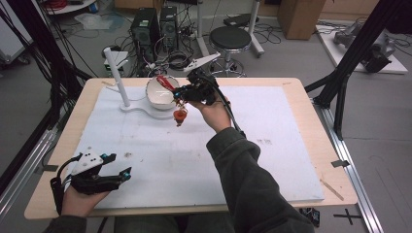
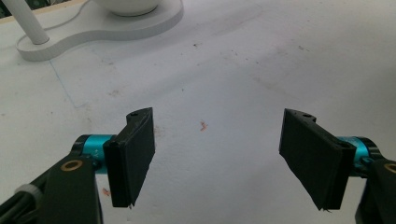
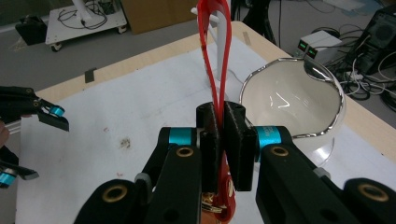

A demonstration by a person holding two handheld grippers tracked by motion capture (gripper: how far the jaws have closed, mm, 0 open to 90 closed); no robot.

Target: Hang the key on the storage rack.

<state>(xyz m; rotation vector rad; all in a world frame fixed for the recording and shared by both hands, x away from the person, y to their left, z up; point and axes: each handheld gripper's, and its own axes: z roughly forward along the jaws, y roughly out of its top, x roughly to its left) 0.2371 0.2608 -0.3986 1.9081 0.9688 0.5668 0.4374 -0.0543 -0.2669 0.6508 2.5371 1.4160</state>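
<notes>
The right tongs (image 1: pixel 187 93), pinching a red loop-handled ornament (image 3: pixel 215 70) at the glass bowl's (image 1: pixel 160 92) four o'clock rim, appear to be carrying it toward the white post (image 1: pixel 116 76) to hang, while the left tongs (image 1: pixel 119 167) rest spread over the desk (image 1: pixel 272 145).

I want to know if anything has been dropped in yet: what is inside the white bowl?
The white bowl looks empty: its visible inside shows bare glossy white with reflections. The right tool, shut on red tongs, hides a small part near the rim.
</notes>
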